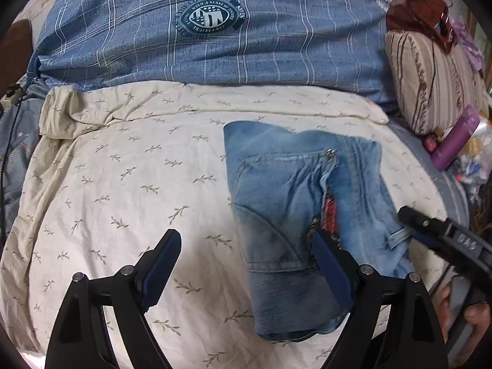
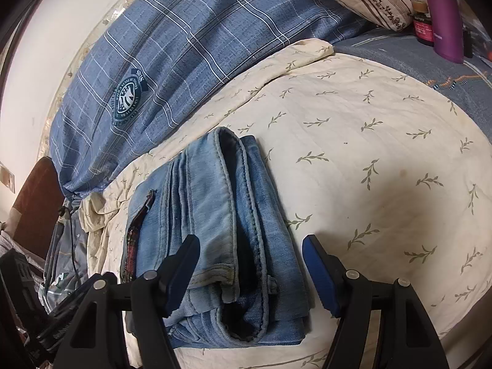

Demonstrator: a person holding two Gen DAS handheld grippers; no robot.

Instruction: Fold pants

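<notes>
A folded pair of light blue jeans (image 1: 286,203) lies on the cream leaf-print sheet (image 1: 123,184). In the left wrist view my left gripper (image 1: 246,236) stands open. Its left finger is over the bare sheet and its right finger over the jeans' fly and red lining, with the bundle's left edge between them. My right gripper (image 1: 409,216) comes in from the right, its tip by a belt loop. In the right wrist view the jeans (image 2: 212,203) show stacked folds and seams. The right gripper (image 2: 250,240) straddles the near end of the bundle, open, its pads not pressing the cloth.
A blue plaid quilt (image 1: 215,40) is heaped along the far side of the bed. A striped pillow (image 1: 430,83) and a purple bottle (image 1: 455,138) sit at the right. A hand (image 1: 461,313) holds the right gripper's handle. A cable (image 1: 9,141) hangs at the left.
</notes>
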